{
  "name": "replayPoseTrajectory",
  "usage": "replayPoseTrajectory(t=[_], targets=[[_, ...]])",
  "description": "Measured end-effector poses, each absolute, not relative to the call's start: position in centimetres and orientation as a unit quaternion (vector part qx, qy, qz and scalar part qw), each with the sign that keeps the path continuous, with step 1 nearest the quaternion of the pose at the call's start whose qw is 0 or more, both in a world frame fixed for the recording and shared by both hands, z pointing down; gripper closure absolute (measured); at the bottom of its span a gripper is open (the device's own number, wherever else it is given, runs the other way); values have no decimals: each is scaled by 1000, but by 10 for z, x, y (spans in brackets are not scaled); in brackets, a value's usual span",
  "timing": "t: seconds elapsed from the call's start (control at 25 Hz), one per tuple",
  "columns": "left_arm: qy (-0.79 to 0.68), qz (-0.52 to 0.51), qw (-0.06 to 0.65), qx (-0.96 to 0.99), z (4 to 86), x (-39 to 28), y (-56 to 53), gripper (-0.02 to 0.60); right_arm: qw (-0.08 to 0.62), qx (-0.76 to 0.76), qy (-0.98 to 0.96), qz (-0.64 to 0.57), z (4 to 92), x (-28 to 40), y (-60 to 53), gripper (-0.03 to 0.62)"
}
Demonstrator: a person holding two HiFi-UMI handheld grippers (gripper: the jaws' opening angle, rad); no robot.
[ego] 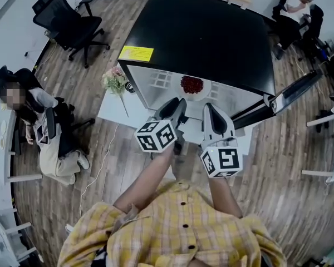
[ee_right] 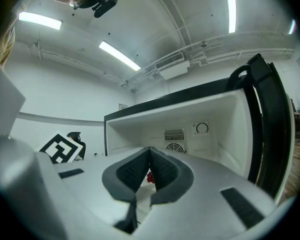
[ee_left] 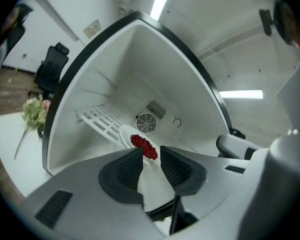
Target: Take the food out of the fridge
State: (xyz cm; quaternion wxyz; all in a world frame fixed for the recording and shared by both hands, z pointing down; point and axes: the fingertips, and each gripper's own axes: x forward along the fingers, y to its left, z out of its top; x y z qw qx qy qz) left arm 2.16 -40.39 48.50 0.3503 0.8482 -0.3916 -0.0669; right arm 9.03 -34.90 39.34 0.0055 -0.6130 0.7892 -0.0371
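Observation:
A small black fridge [ego: 200,32] stands on a white table, its door [ego: 292,93] swung open to the right. Inside lies a white plate [ego: 205,91] with a heap of red berries [ego: 192,84]. My left gripper [ego: 177,105] is at the fridge's mouth, open. In the left gripper view the berries [ee_left: 144,147] sit just beyond the left gripper [ee_left: 151,151], and the plate [ee_left: 126,134] runs down into the gap. My right gripper [ego: 210,111] hangs beside it, shut and empty. The right gripper [ee_right: 150,149] faces the fridge's inside, berries [ee_right: 150,177] showing below the tips.
A vase of flowers [ego: 116,82] stands on the table [ego: 114,115] left of the fridge. A wire shelf [ee_left: 100,121] lies inside at the left. An office chair [ego: 69,24] and a seated person [ego: 39,121] are at the left, and another person [ego: 295,10] is at the back right.

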Motion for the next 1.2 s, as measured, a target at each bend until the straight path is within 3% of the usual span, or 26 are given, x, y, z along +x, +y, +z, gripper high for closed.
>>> replayPoseTrajectory(t=[0.24, 0.4, 0.68, 0.76, 1.2], targets=[[-350, -179, 498, 773, 496, 18, -416, 477, 4, -624, 781, -36, 392, 97, -353, 586], [-326, -221, 553, 734, 504, 19, -420, 477, 3, -627, 778, -37, 395, 99, -354, 586], [-300, -247, 619, 683, 519, 32, -430, 485, 0, -630, 775, -44, 399, 101, -352, 586], [-295, -252, 633, 670, 523, 34, -433, 522, 0, -633, 773, -45, 400, 104, -351, 586], [-301, -263, 668, 627, 523, 31, -429, 563, 1, -639, 768, -45, 398, 111, -340, 586]])
